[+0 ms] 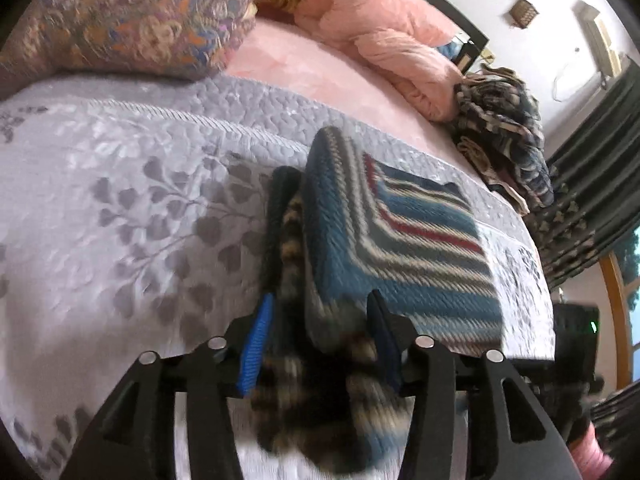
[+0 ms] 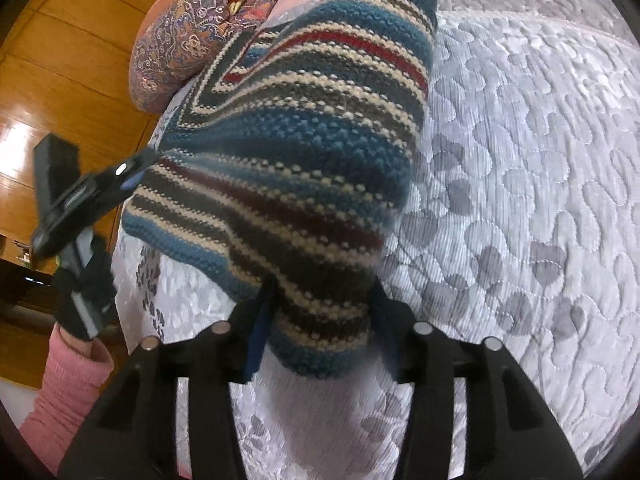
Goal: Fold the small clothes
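Note:
A striped knit garment [image 1: 400, 240] in blue, cream, brown and red lies partly folded on the grey quilted bedspread [image 1: 120, 200]. My left gripper [image 1: 320, 308] is shut on its near bunched edge, and knit fabric fills the gap between the blue-padded fingers [image 1: 256, 344]. In the right wrist view the garment [image 2: 300, 140] rises off the bedspread [image 2: 520, 160] and stretches between both grippers. My right gripper [image 2: 322, 296] is shut on its lower end. The left gripper [image 2: 132, 168] pinches the garment's left corner, held by a gloved hand [image 2: 84, 292] with a pink sleeve.
A pile of dark patterned clothes [image 1: 504, 132] sits at the bed's far right beside a pink blanket [image 1: 392, 40]. A floral pillow [image 1: 132, 20] lies at the head of the bed. Dark curtains [image 1: 592, 184] hang right. Wooden cabinet doors [image 2: 60, 60] stand beyond the bed.

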